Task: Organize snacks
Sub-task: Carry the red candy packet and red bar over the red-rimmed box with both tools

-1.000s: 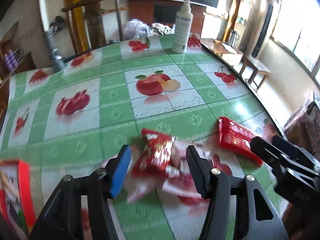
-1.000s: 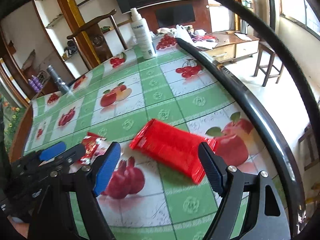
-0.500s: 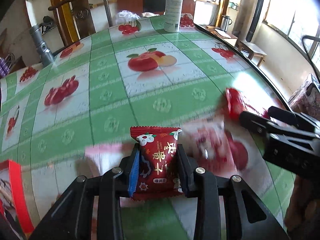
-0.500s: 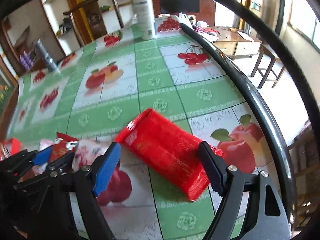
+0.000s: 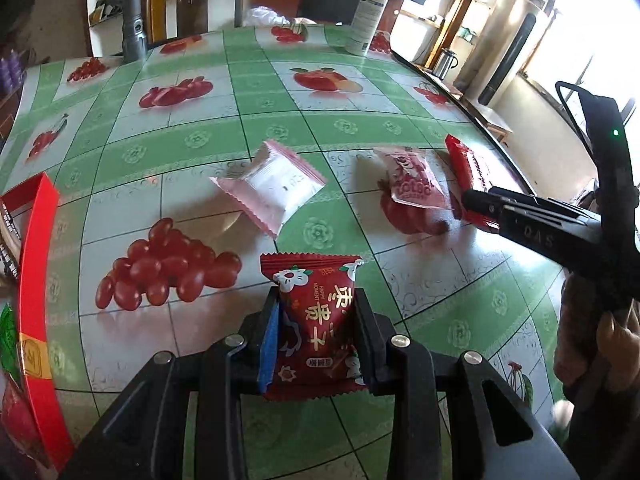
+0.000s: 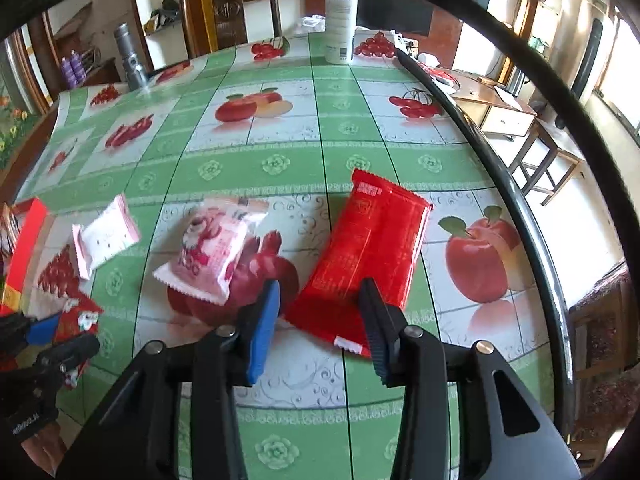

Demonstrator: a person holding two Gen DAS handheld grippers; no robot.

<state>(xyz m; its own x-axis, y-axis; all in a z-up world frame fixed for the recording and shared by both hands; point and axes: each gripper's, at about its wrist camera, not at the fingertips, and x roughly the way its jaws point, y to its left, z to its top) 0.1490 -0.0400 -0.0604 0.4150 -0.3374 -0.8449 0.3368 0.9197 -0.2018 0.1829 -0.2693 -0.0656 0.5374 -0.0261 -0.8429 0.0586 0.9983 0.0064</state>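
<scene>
Since one second ago, the dark red snack packet (image 5: 314,328) has gone from lying loose on the table between wide-open jaws to being clamped in the left gripper (image 5: 316,334), held upright clear of the tablecloth (image 5: 256,120). Jaws are closed against both sides of the packet; its upper edge projects past the fingertips.

Right gripper (image 6: 318,320): jaws parted, holding nothing. It hovers low over the near end of the large red packet (image 6: 368,256), which lies flat on the cloth. The black finger overlaps that packet's near right corner in the view; contact cannot be determined.

Just left of the large red packet lies a pink printed packet (image 6: 212,248). Further left, apart from it, lies a pale pink-edged white packet (image 5: 270,184).

A red box (image 5: 34,280) stands at the table's left edge, near the left gripper.

At the far end of the table are a white pump bottle (image 6: 340,16) and a grey metal cylinder (image 5: 134,28). A wooden chair (image 6: 228,8) stands behind the table.
</scene>
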